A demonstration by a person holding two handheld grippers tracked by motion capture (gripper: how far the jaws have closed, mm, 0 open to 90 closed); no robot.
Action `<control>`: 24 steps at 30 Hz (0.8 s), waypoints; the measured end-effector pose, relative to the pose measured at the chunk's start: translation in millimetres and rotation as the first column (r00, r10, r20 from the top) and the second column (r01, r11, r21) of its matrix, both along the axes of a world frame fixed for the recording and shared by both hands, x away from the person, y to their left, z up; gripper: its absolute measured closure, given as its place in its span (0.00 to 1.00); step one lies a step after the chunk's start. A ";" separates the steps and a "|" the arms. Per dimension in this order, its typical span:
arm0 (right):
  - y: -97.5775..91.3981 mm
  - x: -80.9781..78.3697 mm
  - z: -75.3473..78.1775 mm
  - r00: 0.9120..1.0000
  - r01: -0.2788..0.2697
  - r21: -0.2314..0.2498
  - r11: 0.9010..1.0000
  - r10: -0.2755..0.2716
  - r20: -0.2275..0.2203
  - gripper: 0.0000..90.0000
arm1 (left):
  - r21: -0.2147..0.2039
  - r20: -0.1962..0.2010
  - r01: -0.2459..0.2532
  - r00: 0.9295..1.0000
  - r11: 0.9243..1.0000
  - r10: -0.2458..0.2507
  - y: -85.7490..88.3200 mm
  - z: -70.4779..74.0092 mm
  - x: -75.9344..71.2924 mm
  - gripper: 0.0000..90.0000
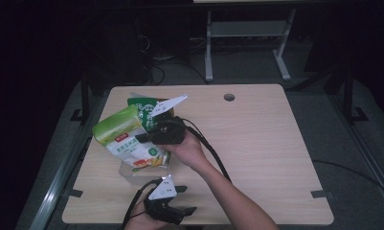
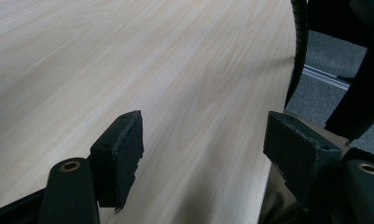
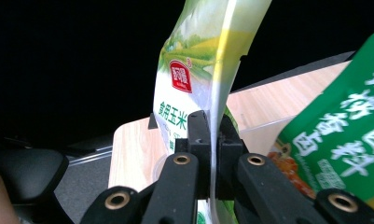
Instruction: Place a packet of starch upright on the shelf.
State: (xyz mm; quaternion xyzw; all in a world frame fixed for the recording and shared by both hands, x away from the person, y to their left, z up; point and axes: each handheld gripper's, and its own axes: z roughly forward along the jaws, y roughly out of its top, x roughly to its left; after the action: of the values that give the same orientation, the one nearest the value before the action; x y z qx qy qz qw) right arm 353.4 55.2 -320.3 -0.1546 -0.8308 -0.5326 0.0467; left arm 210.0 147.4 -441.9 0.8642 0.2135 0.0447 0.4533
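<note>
R tool [image 3: 211,140] clamped on corn bag [image 1: 127,139] edge, bag lifted off worktop [image 1: 256,143]. L tool [image 2: 203,154] agape, nothing btwn jaws, near front edge.

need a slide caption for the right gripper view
Right gripper shut on the edge of a light green bag, a dark green bag beside it.

I see a pale wooden table [image 1: 256,143] with a round cable hole [image 1: 229,97] near its far edge, and grey metal frame legs [image 1: 208,48] standing on the floor beyond.
</note>
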 end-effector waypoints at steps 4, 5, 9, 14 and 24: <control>8.1 1.4 -13.2 1.000 -0.011 0.009 1.000 0.012 -0.025 0.98 | 0.011 -0.002 0.002 1.000 1.000 -0.002 2.3 -0.7 0.0 0.31; 8.1 1.4 -13.2 1.000 -0.011 0.009 1.000 0.012 -0.025 0.98 | 0.011 -0.002 0.002 1.000 1.000 -0.002 2.3 -0.7 0.0 0.32; 12.2 2.1 -30.8 0.999 -0.025 0.011 1.000 0.026 -0.044 0.98 | -0.004 -0.008 -0.004 1.000 1.000 0.004 3.0 -1.5 -0.3 0.32; 11.5 -0.3 -52.9 0.999 -0.024 -0.026 0.999 0.022 -0.050 0.98 | 0.010 -0.005 0.000 1.000 1.000 0.000 3.6 -2.9 0.0 0.32; -5.4 -5.5 -55.7 1.000 -0.016 -0.070 0.997 0.015 -0.016 0.96 | 0.010 0.001 0.004 1.000 1.000 -0.004 1.5 -2.9 -0.5 0.32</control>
State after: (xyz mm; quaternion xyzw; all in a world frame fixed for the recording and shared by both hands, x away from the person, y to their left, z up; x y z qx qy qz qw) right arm 347.8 49.8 -376.0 -0.1539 -0.8498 -0.5015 0.0517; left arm 209.6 148.9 -444.8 0.8669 0.2115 0.0454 0.4491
